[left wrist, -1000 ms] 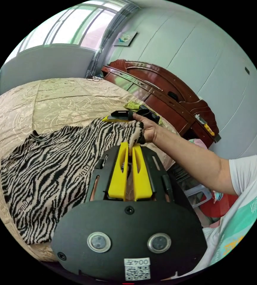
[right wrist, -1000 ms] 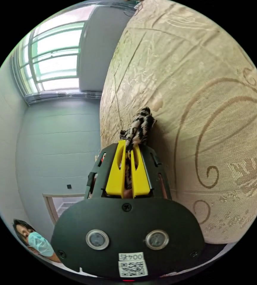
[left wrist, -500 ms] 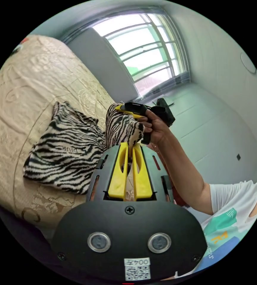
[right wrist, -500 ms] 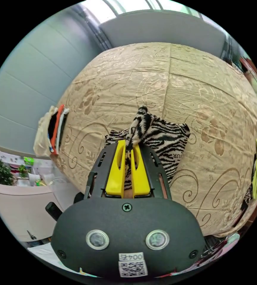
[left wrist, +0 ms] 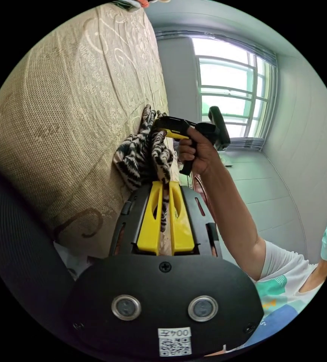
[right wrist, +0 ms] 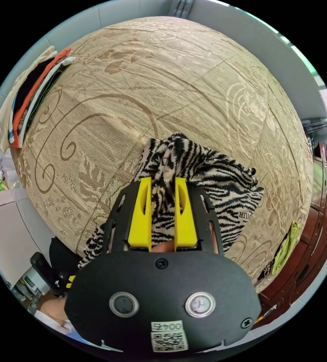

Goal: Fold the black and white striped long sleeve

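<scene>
- Black and white zebra-striped long sleeve shirt (right wrist: 212, 177) bunched on the beige patterned bedspread (right wrist: 171, 75), lying near the bed's edge in the right gripper view.
- In the left gripper view, same striped shirt (left wrist: 141, 158) seen edge-on as a crumpled bundle pressed against the bedspread (left wrist: 65, 113).
- Left tongs (left wrist: 165, 188), yellow jaws close together, clamped on a thin strip of the striped fabric running up between them from the bundle.
- Right tongs (right wrist: 161, 184), yellow jaws standing apart, with striped fabric lying loosely in the gap between them; cannot tell whether either jaw presses on it.
- Right tongs (left wrist: 163, 126) also seen in the left gripper view, just beyond the shirt bundle, held by a hand (left wrist: 195, 152) around a black grip; jaw state not readable there.
- Bare forearm reaching from the shirt toward a white printed T-shirt sleeve (left wrist: 280, 271) and a masked person at the view's edge.
- Stack of folded clothes in cream, black, orange and white (right wrist: 23, 102) at the bed's far corner, well apart from the shirt.
- Yellow-green cloth (right wrist: 284, 249) hanging at the bed's side beside the dark red wooden headboard (right wrist: 322, 211), well apart from the shirt.
- Bright barred window (left wrist: 231, 86) beyond the bed in the left gripper view.
</scene>
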The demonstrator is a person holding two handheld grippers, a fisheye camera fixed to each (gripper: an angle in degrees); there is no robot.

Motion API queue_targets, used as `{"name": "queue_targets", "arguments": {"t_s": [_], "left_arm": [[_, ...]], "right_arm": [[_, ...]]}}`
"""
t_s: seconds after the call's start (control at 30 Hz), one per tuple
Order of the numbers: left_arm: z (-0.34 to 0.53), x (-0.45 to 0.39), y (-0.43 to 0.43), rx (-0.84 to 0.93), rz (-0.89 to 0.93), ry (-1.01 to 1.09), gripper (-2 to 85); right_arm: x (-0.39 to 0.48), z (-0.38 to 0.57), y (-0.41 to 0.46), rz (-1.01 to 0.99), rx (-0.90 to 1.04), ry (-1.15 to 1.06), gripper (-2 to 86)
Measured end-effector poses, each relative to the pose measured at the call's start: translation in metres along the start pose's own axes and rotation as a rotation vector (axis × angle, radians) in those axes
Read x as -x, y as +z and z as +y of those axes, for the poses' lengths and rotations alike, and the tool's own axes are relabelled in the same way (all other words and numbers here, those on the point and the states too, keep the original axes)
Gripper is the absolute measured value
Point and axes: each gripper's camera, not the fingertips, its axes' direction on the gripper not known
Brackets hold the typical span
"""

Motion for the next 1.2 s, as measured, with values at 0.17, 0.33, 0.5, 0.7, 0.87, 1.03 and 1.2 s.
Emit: {"name": "queue_targets", "arguments": {"t_s": [0.17, 0.33, 0.5, 0.7, 0.87, 1.03, 1.2], "left_arm": [[0.0, -0.001, -0.029, -0.023, 0.025, -0.032, 1.9], [0.01, -0.031, -0.064, -0.132, -0.021, 0.012, 0.7], [-0.014, -0.103, -0.023, -0.092, -0.076, 0.279, 0.3], [-0.087, -0.092, 0.1, 0.025, -0.176, 0.275, 0.1], [-0.12, -0.038, 0.129, 0.033, -0.443, 0.159, 0.1], [-0.116, -0.063, 0.115, -0.031, -0.311, 0.155, 0.1], [-0.147, -0.104, 0.187, 0.075, -0.296, 0.297, 0.1]], "right_arm": [[0.022, 0.006, -0.069, 0.122, -0.09, -0.129, 13.0], [-0.021, 0.07, -0.138, 0.129, -0.326, -0.112, 9.3], [-0.122, 0.198, -0.12, -0.356, -0.467, 0.057, 1.7], [-0.148, 0.31, -0.047, -0.555, -0.483, 0.195, -0.5], [-0.138, 0.345, -0.007, -0.454, -0.402, 0.137, -0.7], [-0.181, 0.364, -0.036, -0.482, -0.507, 0.197, -0.7], [-0.216, 0.333, -0.03, -0.485, -0.533, 0.301, -0.5]]}}
